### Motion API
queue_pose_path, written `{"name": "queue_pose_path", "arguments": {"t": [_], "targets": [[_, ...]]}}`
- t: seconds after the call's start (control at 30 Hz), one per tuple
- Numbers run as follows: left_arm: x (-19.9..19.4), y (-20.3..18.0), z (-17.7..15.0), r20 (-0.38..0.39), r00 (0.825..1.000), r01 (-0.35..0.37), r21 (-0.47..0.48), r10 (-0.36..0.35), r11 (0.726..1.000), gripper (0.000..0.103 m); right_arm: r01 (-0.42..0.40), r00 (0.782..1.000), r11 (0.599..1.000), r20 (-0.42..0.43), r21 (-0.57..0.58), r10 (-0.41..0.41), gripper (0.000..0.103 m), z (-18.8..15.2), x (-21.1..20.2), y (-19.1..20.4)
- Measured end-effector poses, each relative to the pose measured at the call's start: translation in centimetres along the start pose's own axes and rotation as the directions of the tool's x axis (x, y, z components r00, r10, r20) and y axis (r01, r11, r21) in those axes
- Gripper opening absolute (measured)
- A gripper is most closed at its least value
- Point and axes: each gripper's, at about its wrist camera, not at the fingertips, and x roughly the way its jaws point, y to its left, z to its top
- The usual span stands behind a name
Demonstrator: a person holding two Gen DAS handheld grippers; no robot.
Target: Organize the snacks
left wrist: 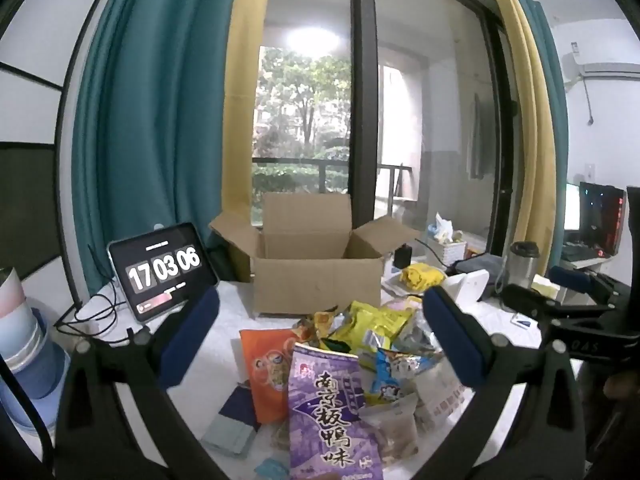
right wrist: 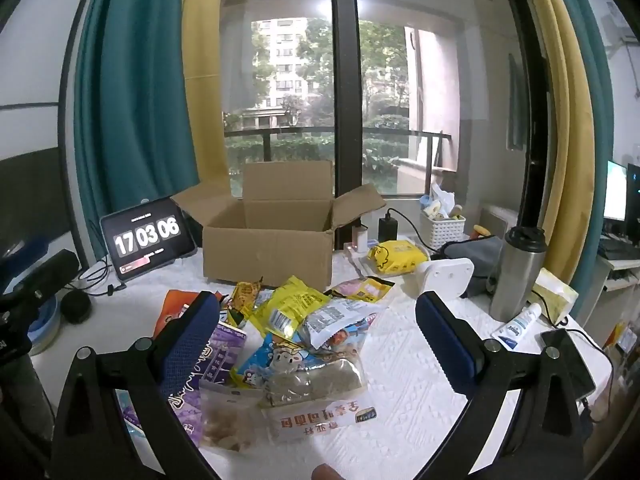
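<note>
1. My left gripper (left wrist: 320,328) hangs above the near side of the snack pile with its blue-padded fingers (left wrist: 188,336) spread wide and nothing between them.
2. My right gripper (right wrist: 316,328) is likewise wide apart, empty, poised over the same pile a little to the right.
3. The snack pile (right wrist: 304,332) lies on the white table (right wrist: 408,360), near me and in front of the cardboard box (right wrist: 268,252).
4. That box stands at the far middle of the table with all four flaps up; from both views I cannot see its floor.
5. Nearest my left gripper is a purple packet (left wrist: 324,412) with large Chinese lettering, lying partly over an orange packet (left wrist: 268,372) to its left.
6. A yellow bag (right wrist: 296,304) sits at the far part of the pile, close to the box's front wall, and a blue cartoon packet (right wrist: 272,360) lies just nearer than it.
7. Closest to my right gripper are a clear pouch of pale pieces (right wrist: 224,420) and a clear pouch with red print (right wrist: 320,400), side by side and touching.
8. A tablet (right wrist: 148,236) reading 17 03 06 leans to the left of the box.
9. On the right stand a steel tumbler (right wrist: 516,276), with a white tube (right wrist: 516,328) lying near its foot and a phone (right wrist: 568,356) nearer still.
10. A yellow duck-print pack (right wrist: 396,256) rests to the right of the box, well apart from the pile.
</note>
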Motion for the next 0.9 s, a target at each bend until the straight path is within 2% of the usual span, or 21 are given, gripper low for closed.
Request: {"name": "queue_pose_path", "arguments": {"t": [0.9], "targets": [[0.13,0.14,-0.2,-0.013,1.0,0.002,-0.008,-0.002,1.0,0.103,-0.001,1.0,1.0,-0.004,0.006,0.002,0.101,-0.02,-0.11,-0.31]]}}
